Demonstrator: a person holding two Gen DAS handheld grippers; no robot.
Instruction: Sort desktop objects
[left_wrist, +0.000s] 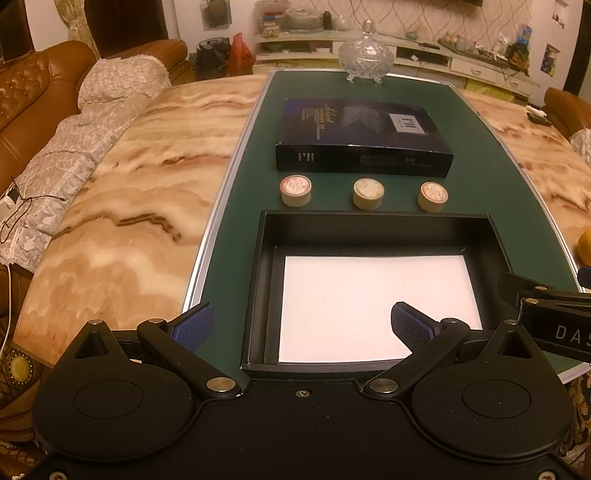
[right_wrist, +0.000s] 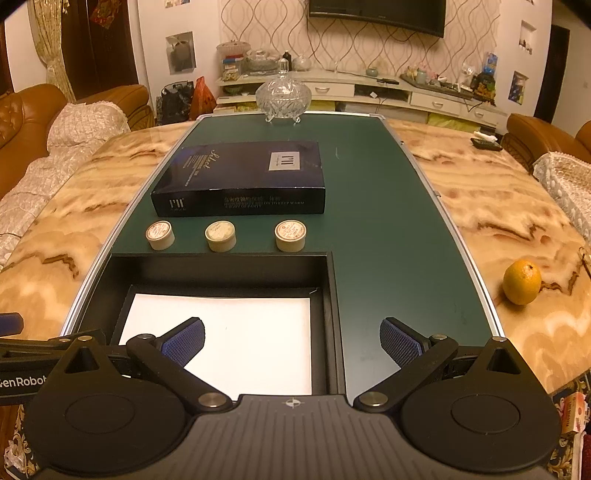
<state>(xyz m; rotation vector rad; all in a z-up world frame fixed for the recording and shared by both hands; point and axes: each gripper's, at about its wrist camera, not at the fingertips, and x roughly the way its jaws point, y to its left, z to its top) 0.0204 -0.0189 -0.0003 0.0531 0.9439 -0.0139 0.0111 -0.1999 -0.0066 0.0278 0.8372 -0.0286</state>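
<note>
Three small round cream tins stand in a row on the green mat: left tin (left_wrist: 296, 189) (right_wrist: 160, 235), middle tin (left_wrist: 368, 193) (right_wrist: 220, 235), right tin (left_wrist: 433, 196) (right_wrist: 290, 235). Just before them lies an open black box (left_wrist: 266, 280) (right_wrist: 332, 295) with a white sheet (left_wrist: 376, 306) (right_wrist: 236, 343) on its bottom. Behind the tins lies a dark blue box (left_wrist: 362, 140) (right_wrist: 243, 181). My left gripper (left_wrist: 303, 326) is open over the black box's near left part. My right gripper (right_wrist: 291, 341) is open over its near right wall. Neither holds anything.
A lidded crystal bowl (left_wrist: 365, 55) (right_wrist: 283, 96) stands at the mat's far end. An orange (right_wrist: 522, 281) sits on the marble table (left_wrist: 147, 155) to the right. A remote (right_wrist: 485, 143) lies far right. Sofas flank the table.
</note>
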